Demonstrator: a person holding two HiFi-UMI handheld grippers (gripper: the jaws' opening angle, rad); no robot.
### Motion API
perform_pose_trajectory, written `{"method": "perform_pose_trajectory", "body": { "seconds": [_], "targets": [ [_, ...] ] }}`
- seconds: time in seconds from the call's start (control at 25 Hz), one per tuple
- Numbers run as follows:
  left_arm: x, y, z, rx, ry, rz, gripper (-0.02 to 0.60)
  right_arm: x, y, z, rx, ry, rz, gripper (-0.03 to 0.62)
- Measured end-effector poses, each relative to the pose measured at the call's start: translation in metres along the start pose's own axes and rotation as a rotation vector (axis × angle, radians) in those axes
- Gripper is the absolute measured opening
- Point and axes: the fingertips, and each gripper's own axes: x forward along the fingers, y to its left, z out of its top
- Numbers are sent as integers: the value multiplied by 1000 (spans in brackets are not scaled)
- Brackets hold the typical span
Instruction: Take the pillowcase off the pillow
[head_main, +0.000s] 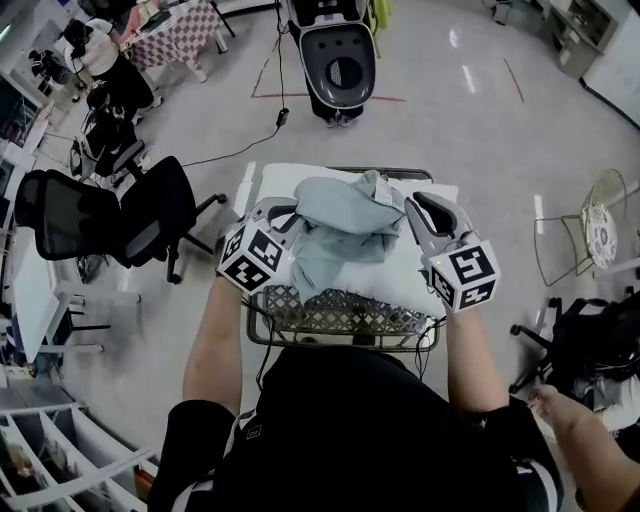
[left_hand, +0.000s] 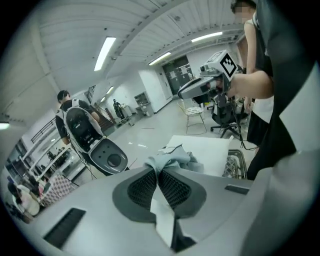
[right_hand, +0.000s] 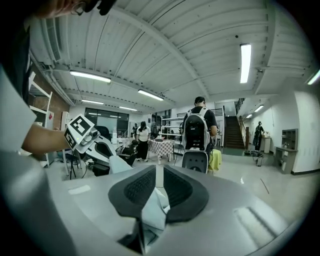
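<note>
Pale blue-grey cloth, the pillowcase (head_main: 340, 228), lies bunched in a heap on top of the white pillow (head_main: 275, 180) in the middle of the head view. The pillow rests across a wire mesh basket (head_main: 340, 315) just in front of the person. The left gripper (head_main: 297, 214) comes in at the heap's left edge and the right gripper (head_main: 411, 207) at its right edge, each with its marker cube turned toward the camera. In the left gripper view the jaws are pressed together on a fold of the pillowcase. The fold runs up between the ribbed pads (left_hand: 142, 187) and spreads out beyond them toward the bare white pillow at the right of centre. In the right gripper view the jaws are likewise clamped on the pillowcase, with a strip of it caught between the pads and hanging below them at the bottom centre of the frame. Much of the pillow shows bare around the heap. A black office chair (head_main: 110, 220) stands on the grey floor at the left of the head view, and a wire chair (head_main: 590, 235) at the right edge.
</note>
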Motion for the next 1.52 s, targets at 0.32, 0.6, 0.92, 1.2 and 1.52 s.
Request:
{"method": "perform_pose_trajectory", "body": {
  "seconds": [0.32,0.6,0.92,1.2,1.52],
  "targets": [
    [-24,-29,-71,-121,18,-32,69,10,28,6,-9,4,-23,28],
    [-44,-60,-131,-171,-11,-139,175,28,67,11,-27,40,-83,11],
    [-86,-59,-163,-265,-117,-157,168,30,126,8,5,68,-78,9],
    [-99,-17,-137,-572,-274,-101,81,26,134,29,27,11,-61,9],
    [-119,8,-70,-490,-312,-26,44,0,115,72,6,-76,-43,9]
  ]
}}
